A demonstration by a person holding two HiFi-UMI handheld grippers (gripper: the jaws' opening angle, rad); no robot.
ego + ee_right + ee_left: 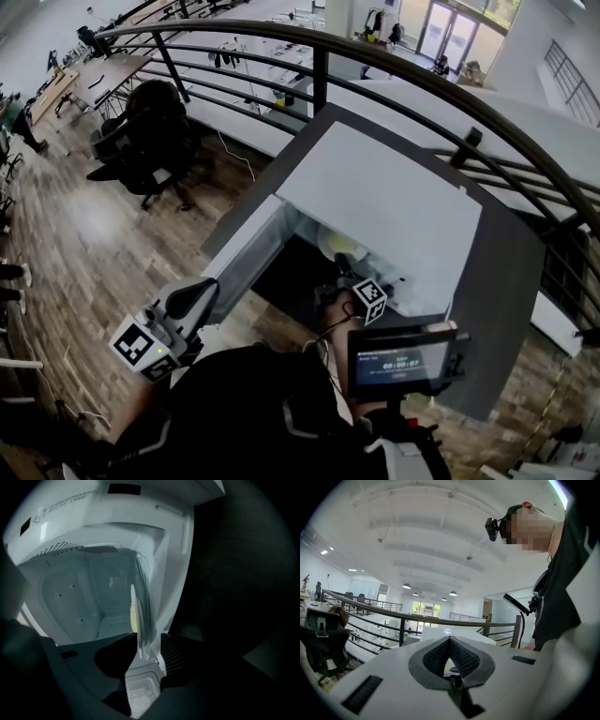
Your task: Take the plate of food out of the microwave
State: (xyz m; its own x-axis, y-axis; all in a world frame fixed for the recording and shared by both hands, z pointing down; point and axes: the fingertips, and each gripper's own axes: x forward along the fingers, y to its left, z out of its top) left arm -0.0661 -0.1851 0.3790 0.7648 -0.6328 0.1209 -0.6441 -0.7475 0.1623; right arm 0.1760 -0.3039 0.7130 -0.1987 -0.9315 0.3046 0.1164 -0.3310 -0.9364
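A white microwave [375, 202] stands on a dark table [497, 309] with its door [246, 258] swung open to the left. A pale plate [333, 246] shows in the opening. My right gripper [345, 267] reaches into that opening. In the right gripper view the plate [137, 616] is seen edge-on inside the cavity [79, 597]. Its rim lies between the jaws of the right gripper [145, 644], close against one pad, with a gap to the other. My left gripper [208, 289] hangs back at the lower left, away from the microwave. The left gripper [450, 638] points upward, its tips together and nothing in them.
A curved metal railing [319, 56] runs behind the table, with a lower floor beyond it. A black office chair [150, 131] stands on the wooden floor to the left. A small screen [403, 361] sits on the right gripper's handle.
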